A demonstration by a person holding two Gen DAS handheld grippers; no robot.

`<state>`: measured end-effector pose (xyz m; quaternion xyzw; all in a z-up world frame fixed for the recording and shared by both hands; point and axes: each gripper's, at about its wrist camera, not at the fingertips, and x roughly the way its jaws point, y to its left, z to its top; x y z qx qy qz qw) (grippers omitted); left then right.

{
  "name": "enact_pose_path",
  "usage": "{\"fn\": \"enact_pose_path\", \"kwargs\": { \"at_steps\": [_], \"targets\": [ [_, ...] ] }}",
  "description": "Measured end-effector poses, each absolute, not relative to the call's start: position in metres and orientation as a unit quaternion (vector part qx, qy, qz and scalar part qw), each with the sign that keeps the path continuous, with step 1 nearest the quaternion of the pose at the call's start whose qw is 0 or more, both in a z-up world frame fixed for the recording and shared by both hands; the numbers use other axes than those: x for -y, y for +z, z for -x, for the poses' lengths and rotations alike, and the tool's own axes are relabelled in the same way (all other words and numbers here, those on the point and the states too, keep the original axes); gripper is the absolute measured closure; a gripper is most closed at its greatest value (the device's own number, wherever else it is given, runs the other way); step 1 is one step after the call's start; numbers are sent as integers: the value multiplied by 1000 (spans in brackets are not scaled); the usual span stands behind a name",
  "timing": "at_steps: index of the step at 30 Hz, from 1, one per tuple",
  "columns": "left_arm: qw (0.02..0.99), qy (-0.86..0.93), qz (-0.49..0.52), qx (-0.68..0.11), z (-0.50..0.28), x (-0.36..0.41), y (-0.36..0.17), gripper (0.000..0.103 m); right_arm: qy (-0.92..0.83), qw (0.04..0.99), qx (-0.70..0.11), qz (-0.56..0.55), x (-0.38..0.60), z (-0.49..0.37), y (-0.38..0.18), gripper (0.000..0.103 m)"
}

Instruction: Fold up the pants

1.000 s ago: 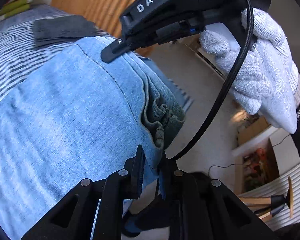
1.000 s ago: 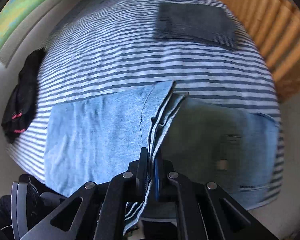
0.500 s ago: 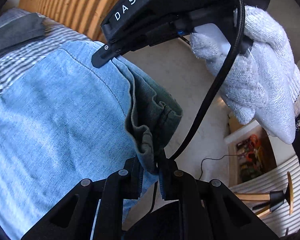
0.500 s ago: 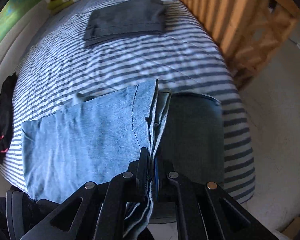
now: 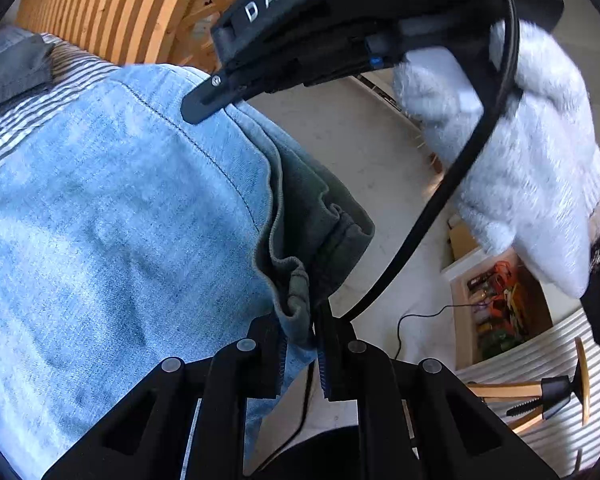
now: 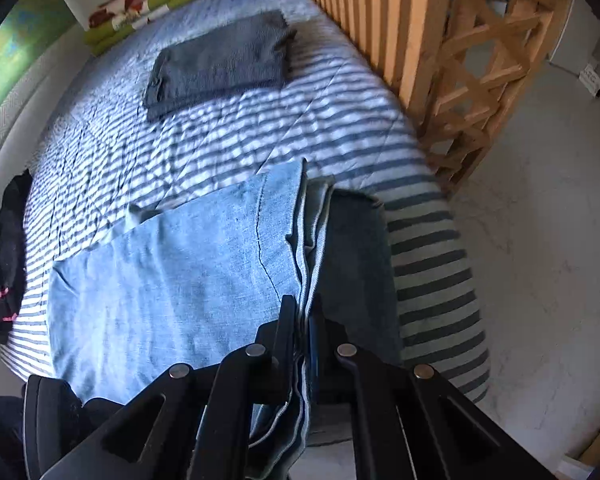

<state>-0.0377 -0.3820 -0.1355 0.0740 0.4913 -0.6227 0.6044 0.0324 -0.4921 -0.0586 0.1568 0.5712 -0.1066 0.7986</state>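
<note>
Carried toward the wooden slatted frame [image 6: 364,12] since a second ago: light-blue jeans [image 6: 172,280], draped over the striped bed [image 6: 228,128], pinched by left claw [image 5: 302,344] and right claw [image 6: 300,320], both clamped tight on stacked denim edges.

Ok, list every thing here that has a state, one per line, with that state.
Light blue jeans: folded over, several layers stacked at the edge, lying on the bed.
Left gripper: shut on the jeans' edge.
Right gripper: shut on the jeans' layered edge.
Dark grey pants: folded flat, lying apart farther up the bed.
Black garment: bunched, unfolded, at the bed's edge.
Striped bedcover: spread out, slightly wrinkled.
</note>
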Motion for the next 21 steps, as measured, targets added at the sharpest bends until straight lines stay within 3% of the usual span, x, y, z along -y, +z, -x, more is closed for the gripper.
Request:
{"fn": "enact_pose_path", "kwargs": {
  "at_steps": [7, 10, 13, 21],
  "targets": [
    [584, -612, -102, -523, 45, 393, -160, 93, -126, 759, -618, -162, 507, -42, -109, 94],
    [577, -606, -110, -537, 51, 395, -158, 86, -137, 752, -629, -144, 507, -47, -114, 92],
    [576, -604, -110, -539, 56, 387, -150, 79, -149, 754, -629, -118, 503, -47, -105, 90],
    [590, -613, -67, -521, 64, 308, -106, 79, -133, 816, -541, -152, 483, -17, -36, 90]
  ]
}}
